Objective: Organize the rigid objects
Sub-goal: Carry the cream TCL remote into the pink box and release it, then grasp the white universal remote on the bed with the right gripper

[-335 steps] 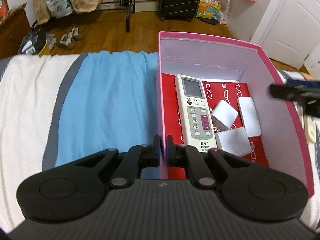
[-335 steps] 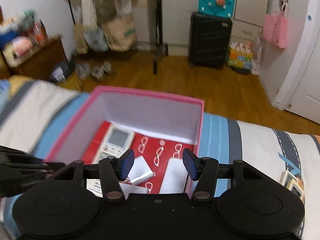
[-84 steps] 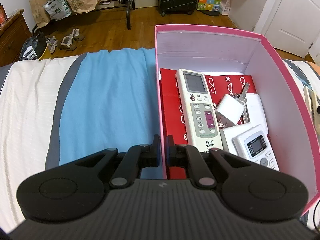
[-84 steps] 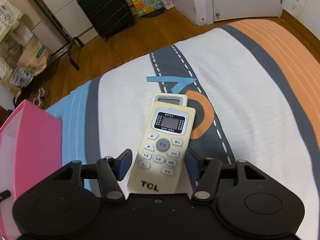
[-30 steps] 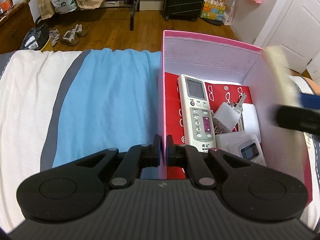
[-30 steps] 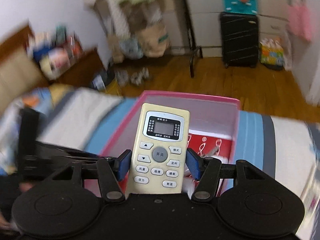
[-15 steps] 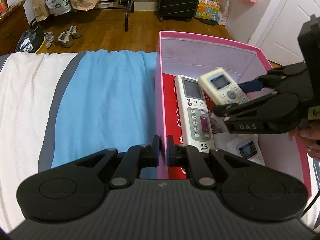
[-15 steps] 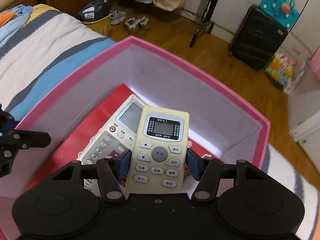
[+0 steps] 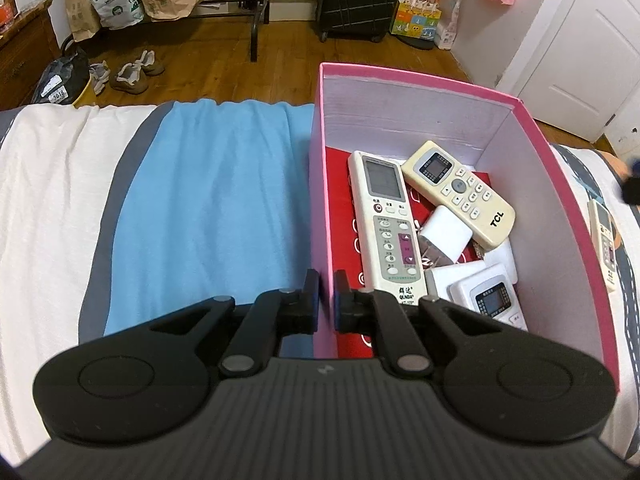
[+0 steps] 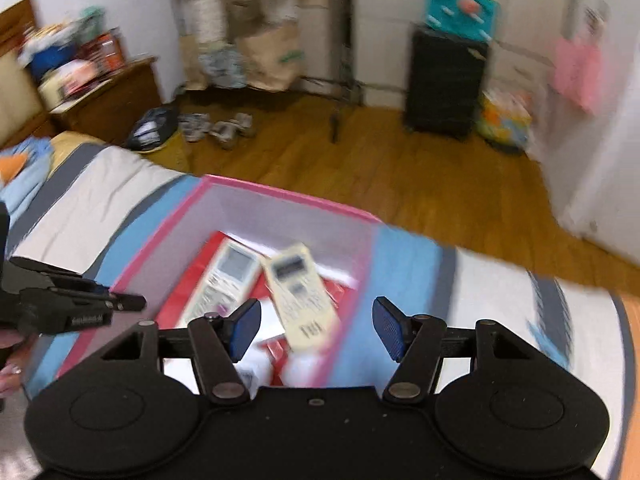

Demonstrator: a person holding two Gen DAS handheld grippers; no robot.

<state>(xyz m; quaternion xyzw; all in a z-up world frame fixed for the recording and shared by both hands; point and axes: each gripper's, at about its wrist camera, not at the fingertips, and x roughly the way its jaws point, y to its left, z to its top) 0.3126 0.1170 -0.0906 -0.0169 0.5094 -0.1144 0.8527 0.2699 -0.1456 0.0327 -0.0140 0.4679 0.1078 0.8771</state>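
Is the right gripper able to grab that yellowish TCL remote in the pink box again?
Probably yes. The TCL remote lies on top in the pink box, nothing covers it, and the right gripper is open and empty above it.

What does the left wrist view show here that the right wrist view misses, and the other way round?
Only the left wrist view: the left gripper shut on the pink box's near wall, a small white remote low in the box, and another remote on the bed outside it.

Only the right wrist view: the right gripper, open and empty above the box, its jaws having just been opening, and a wooden cabinet.

Both: the pink box, the long white remote, the cream TCL remote.
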